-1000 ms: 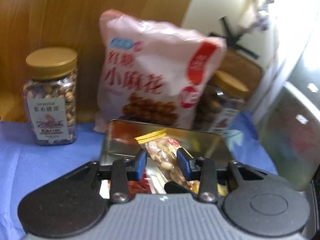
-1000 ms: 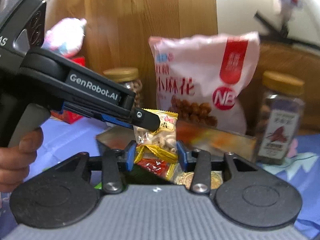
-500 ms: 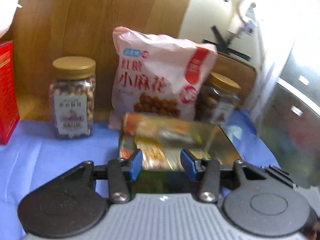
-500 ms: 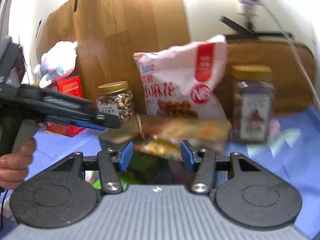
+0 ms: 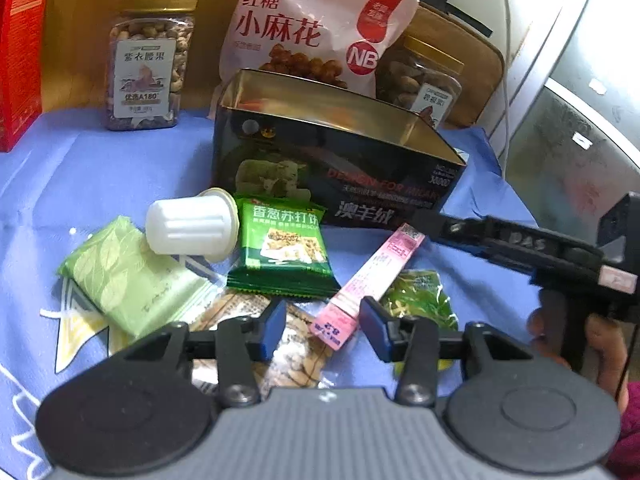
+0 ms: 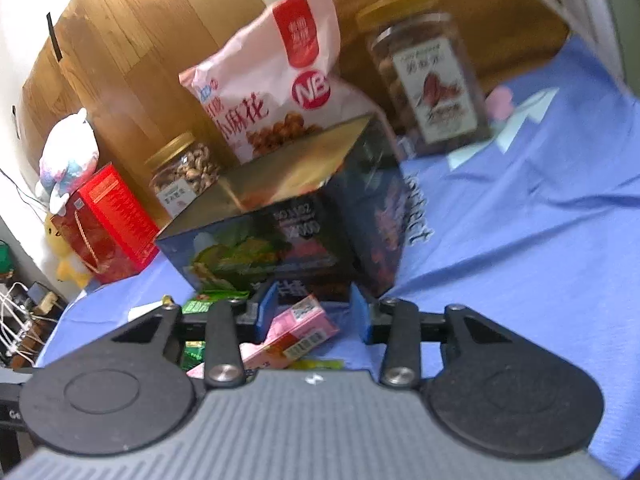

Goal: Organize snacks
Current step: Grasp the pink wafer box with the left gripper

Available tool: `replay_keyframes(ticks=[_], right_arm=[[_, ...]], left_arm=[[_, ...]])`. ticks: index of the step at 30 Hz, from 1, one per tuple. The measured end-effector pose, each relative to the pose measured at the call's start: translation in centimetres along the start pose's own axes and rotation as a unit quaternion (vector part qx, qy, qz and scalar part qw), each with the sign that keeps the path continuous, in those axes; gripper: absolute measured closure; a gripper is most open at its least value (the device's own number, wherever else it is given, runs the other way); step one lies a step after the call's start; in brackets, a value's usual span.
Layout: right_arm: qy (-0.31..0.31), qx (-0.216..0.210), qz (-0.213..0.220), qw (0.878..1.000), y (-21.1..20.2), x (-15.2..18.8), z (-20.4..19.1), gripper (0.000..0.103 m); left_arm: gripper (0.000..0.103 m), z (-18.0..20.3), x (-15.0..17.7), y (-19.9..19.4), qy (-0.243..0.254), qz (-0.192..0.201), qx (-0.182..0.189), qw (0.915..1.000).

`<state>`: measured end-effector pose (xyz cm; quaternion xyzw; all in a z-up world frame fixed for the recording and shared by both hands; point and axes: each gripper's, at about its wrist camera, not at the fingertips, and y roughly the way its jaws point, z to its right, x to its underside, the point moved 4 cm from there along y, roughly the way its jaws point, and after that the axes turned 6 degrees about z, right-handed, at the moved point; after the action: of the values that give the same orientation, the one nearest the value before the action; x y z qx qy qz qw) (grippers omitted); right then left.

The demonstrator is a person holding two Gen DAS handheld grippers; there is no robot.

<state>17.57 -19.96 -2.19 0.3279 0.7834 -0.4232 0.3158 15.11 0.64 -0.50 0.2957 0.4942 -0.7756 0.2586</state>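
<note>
A dark tin [image 5: 340, 168] with a gold inside stands open on the blue cloth. In front of it lie a white jelly cup [image 5: 192, 224], a green cracker packet [image 5: 280, 248], a pale green packet [image 5: 128, 276], a pink stick box [image 5: 372, 276], a leafy green packet [image 5: 420, 296] and a clear nut packet [image 5: 296, 352]. My left gripper [image 5: 324, 328] hovers over the pink box's near end and the nut packet, its jaws closing without touching either. My right gripper [image 6: 314, 312] is closing around the pink box's [image 6: 304, 328] far end, with a gap still at one pad.
Behind the tin [image 6: 280, 216] stand a pink snack bag [image 5: 312, 28] and two gold-lidded nut jars [image 5: 148, 60] [image 6: 428, 80]. A red box [image 6: 104, 228] and a plush toy [image 6: 68, 156] sit at the left. A wooden board backs everything. A hand [image 5: 600, 344] holds the right gripper.
A second ago my left gripper held a nut packet over the tin. That packet is gone from the jaws. Both grippers have drawn back and down to the snacks before the tin. The right one rolled.
</note>
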Motion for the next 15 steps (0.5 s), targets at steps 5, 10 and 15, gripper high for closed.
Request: replay_keyframes(ticks=[5, 10, 15], right_arm=[[-0.006, -0.004, -0.017, 1.0, -0.2, 1.0, -0.7, 0.072], [-0.044, -0.006, 0.003, 0.999, -4.4, 2.8, -2.6, 0.072], [-0.074, -0.03, 0.021, 0.997, -9.6, 5.8, -4.3, 0.07]], left_arm=[[0.068, -0.2, 0.6, -0.2, -0.012, 0.001, 0.003, 0.9999], [0.067, -0.4, 0.9, -0.6, -0.022, 0.009, 0.008, 0.9997], [0.067, -0.3, 1.4, -1.2, -0.019, 0.008, 0.022, 0.9995]])
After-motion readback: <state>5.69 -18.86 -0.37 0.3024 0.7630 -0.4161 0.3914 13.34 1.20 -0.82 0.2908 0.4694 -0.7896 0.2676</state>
